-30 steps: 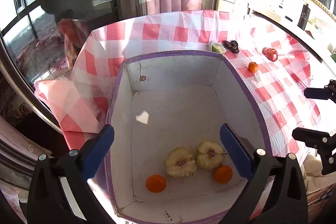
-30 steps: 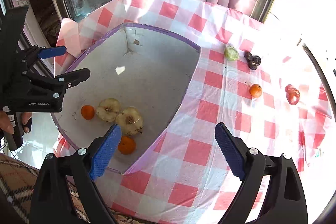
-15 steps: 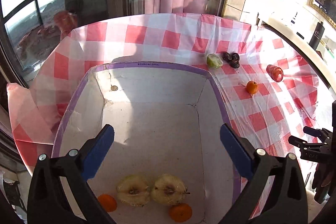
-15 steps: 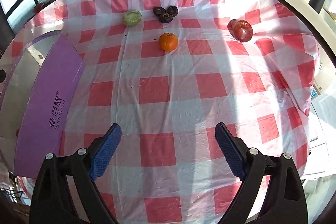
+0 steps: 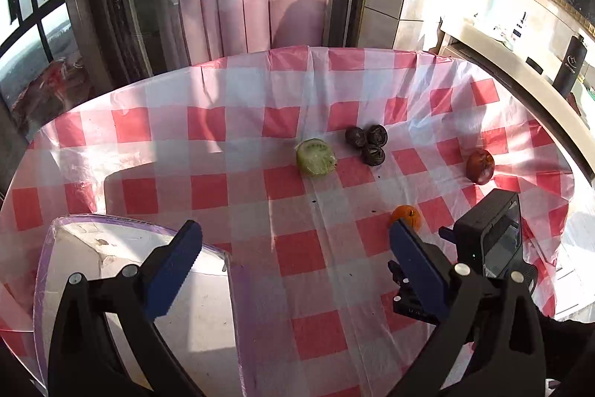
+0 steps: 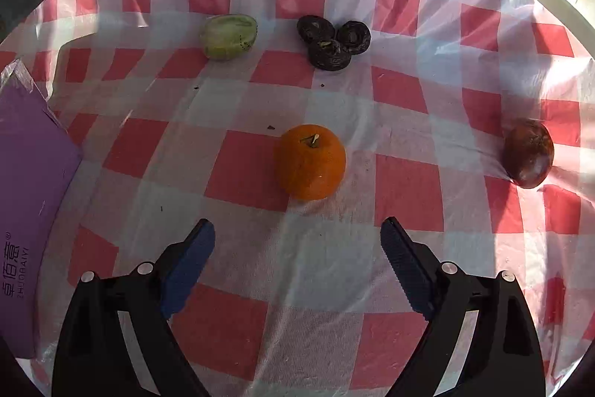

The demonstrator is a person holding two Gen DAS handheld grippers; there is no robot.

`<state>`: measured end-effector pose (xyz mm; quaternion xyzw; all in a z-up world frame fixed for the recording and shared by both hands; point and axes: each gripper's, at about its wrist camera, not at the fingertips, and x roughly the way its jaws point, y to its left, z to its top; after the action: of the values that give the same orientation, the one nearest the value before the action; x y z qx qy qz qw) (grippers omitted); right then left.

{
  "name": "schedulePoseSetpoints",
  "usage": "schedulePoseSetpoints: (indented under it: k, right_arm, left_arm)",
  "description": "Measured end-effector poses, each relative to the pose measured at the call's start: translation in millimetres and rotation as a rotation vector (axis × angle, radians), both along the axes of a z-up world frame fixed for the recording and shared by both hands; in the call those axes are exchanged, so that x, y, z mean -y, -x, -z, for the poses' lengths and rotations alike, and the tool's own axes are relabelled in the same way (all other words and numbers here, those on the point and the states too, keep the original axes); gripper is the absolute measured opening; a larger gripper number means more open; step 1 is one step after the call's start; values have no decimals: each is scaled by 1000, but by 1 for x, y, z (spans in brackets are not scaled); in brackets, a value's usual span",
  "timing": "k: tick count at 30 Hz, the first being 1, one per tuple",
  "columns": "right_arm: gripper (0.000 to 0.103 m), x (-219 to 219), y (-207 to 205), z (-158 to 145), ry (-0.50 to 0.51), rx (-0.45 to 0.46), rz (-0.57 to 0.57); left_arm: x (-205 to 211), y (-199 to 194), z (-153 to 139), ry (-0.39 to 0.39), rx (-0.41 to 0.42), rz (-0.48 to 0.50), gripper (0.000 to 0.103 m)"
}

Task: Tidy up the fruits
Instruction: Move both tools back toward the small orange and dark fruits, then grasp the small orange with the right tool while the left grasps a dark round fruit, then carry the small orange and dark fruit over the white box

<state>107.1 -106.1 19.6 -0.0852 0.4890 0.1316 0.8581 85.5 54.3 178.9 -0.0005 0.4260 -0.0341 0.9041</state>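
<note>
Your right gripper (image 6: pixel 297 240) faces the orange (image 6: pixel 309 161), jaws wide, nothing held.
Orange sits on the table (image 6: pixel 409 188) w/ green fruit (image 6: pixel 229 36) & dark fruits (image 6: pixel 332 42) beyond, red fruit (image 6: pixel 528 159) to its right; your left gripper (image 5: pixel 293 250) jaws wide too, over the box (image 5: pixel 141 229) rim.
</note>
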Motion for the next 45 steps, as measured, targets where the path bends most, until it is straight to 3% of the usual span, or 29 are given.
schedulePoseSetpoints:
  k: [6, 8, 13, 14, 15, 19, 22, 26, 28, 31, 32, 39, 45]
  right_arm:
    - [86, -9, -28, 14, -44, 36, -61]
    - [79, -6, -34, 14, -69, 54, -63]
    - [64, 10, -43, 11, -135, 83, -59]
    - [52, 16, -46, 10, -145, 83, -37]
    - [44, 23, -47, 9, -169, 82, -28]
    - [43, 43, -44, 7, -185, 74, 0]
    - [43, 63, -31, 7, -197, 70, 31]
    - [43, 84, -8, 8, -192, 83, 45]
    - [44, 90, 2, 9, -191, 96, 44]
    - [44, 93, 8, 8, -186, 109, 49]
    - [44, 92, 8, 8, -178, 112, 49]
    - [45, 90, 12, 7, -159, 115, 48]
    - [45, 82, 9, 10, -144, 117, 45]
  left_arm:
    - [40, -42, 30, -52, -87, 65, 101]
    - [46, -57, 42, -48, -113, 78, 101]
    - [56, -99, 64, 88, -151, 52, 102]
    - [59, -109, 67, 160, -152, 68, 102]
    - [64, -118, 73, 176, -163, 52, 101]
    - [89, -162, 104, 204, -229, 21, 101]
    - [112, -187, 129, 165, -259, 32, 101]
    - [144, -208, 151, -7, -222, 65, 100]
    - [154, -213, 162, -67, -220, 85, 91]
    - [160, -205, 166, -82, -176, 127, 62]
    - [162, -199, 165, -84, -170, 137, 42]
    - [147, -125, 160, 7, -200, 147, 41]
    - [111, -69, 162, 16, -248, 84, 41]
